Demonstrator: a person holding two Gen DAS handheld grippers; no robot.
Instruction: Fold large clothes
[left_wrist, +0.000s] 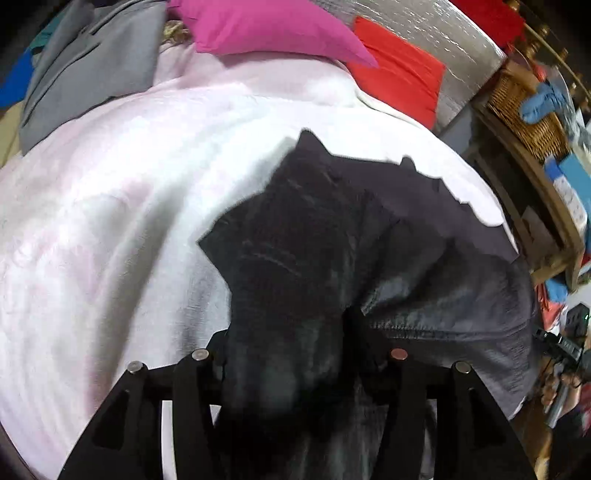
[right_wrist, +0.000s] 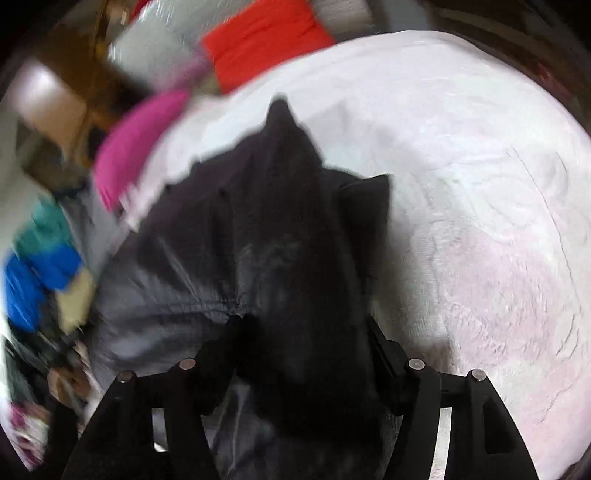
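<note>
Left gripper (left_wrist: 291, 343): fingers (left_wrist: 356, 332) narrowed on a bunched fold of the dark garment (left_wrist: 332, 236), cloth filling the gap between them.
Right gripper (right_wrist: 303, 339): fingers (right_wrist: 382, 347) likewise pinched on the dark garment (right_wrist: 258, 229), fabric draped over them.
Garment: partly lifted, the rest lying on the pale pink blanket (left_wrist: 110, 206) of the bed.
Beyond: pink pillow (left_wrist: 266, 29), red pillow (left_wrist: 399, 81).

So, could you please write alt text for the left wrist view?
The left gripper grips a bunched dark garment over a pale pink bedspread. Magenta and red pillows lie beyond.
</note>
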